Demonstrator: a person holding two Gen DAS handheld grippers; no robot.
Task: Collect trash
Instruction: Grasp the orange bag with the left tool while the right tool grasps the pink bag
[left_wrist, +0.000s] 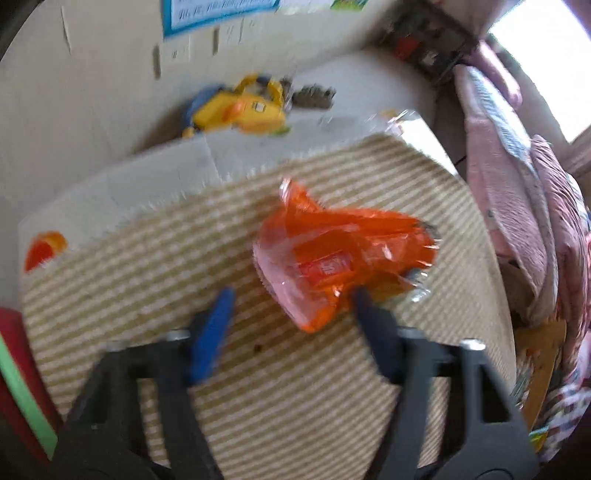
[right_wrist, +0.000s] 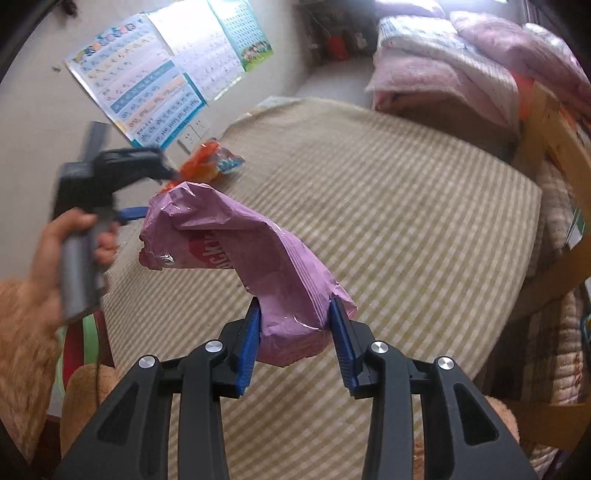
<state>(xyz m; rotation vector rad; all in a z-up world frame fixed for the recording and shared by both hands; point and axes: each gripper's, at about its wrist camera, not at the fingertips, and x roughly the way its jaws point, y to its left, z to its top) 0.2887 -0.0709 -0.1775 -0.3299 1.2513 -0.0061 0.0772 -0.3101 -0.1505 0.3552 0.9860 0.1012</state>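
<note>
A: What is the right gripper (right_wrist: 293, 310) doing?
B: It is pinching a crumpled purple wrapper (right_wrist: 243, 254), centre frame, above the striped mat (right_wrist: 406, 206).
A: And the left gripper (left_wrist: 291, 297)?
B: Its fingers are standing partly apart; an orange wrapper (left_wrist: 343, 254) is lying centre-right, touching the right finger (left_wrist: 373, 314) only.

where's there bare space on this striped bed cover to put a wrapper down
The striped cover is widest bare between the purple bag in the right gripper and the pink bedding. It is crowded at the wall side, where the left gripper meets the orange wrapper.
</note>
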